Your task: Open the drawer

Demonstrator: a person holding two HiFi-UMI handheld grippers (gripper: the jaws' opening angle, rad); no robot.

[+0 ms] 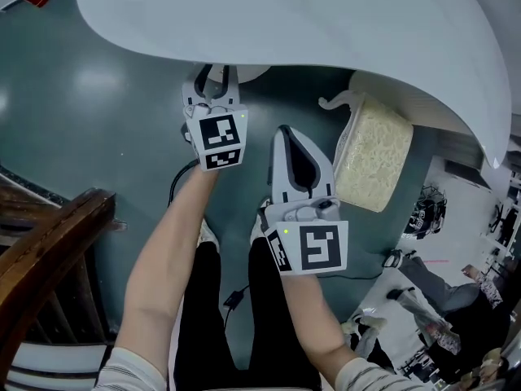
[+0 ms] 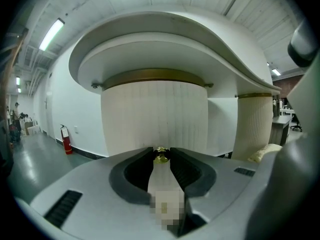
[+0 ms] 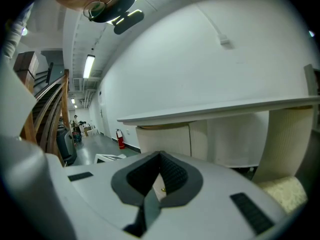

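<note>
Here, drawer knob (image 2: pixel 161 157) pinched between left tongs (image 1: pixel 213 73)

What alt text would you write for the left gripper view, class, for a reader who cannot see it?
The left gripper pinches a small brass knob between its dark jaw tips, on a ribbed white curved cabinet front beneath an overhanging white countertop. A red fire extinguisher stands against the wall at far left.
</note>
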